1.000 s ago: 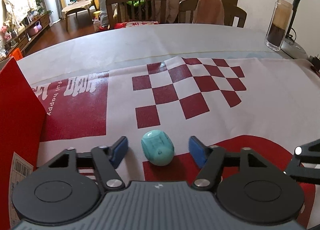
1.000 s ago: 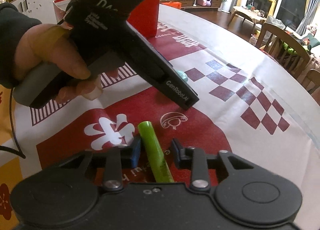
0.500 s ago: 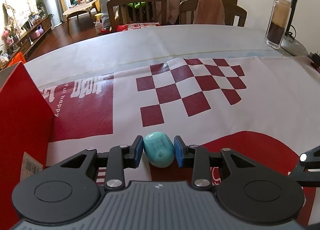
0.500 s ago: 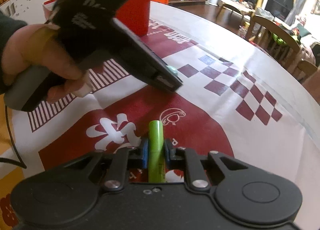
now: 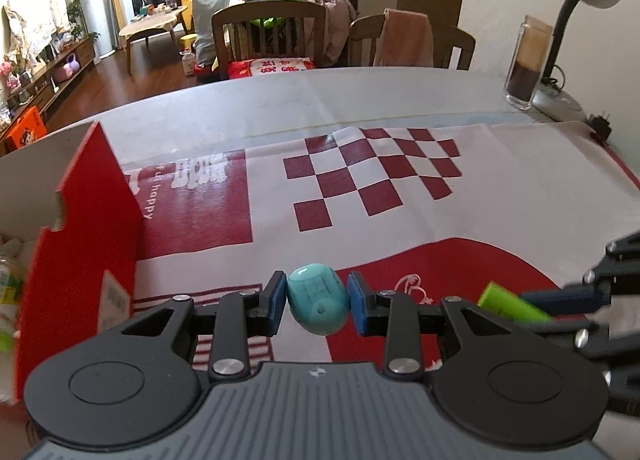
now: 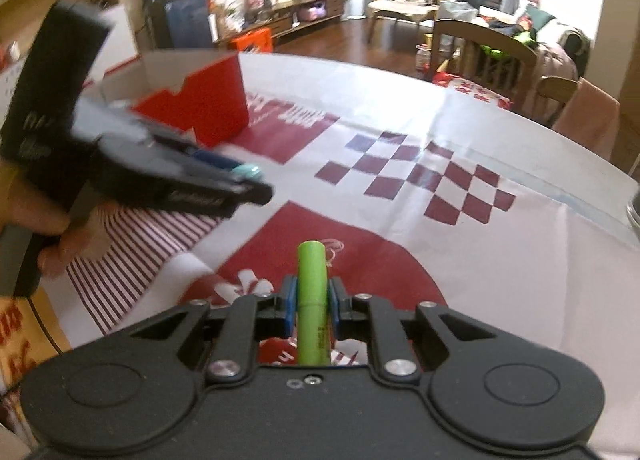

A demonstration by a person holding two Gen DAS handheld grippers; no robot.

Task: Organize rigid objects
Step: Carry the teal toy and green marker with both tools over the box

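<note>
The left gripper [image 5: 317, 302] has its fingers clenched on the teal egg-shaped object [image 5: 317, 299], blue pads pressing its two sides, held above the red-and-white cloth on the surface [image 5: 400, 108]. The right gripper [image 6: 311, 310] grips the green tube [image 6: 314, 308], whose long axis runs straight out along the fingers, pointing away toward the far side.

The open red box [image 5: 86, 228] stands just to the left of the left gripper, its near wall beside the left finger, so the teal object has the shorter way to go: leftward and over the rim. The green tube lies well to the right (the left gripper sits between it and the box), so it likely follows second. Something pale already lies inside the box, too blurred to name.
</note>
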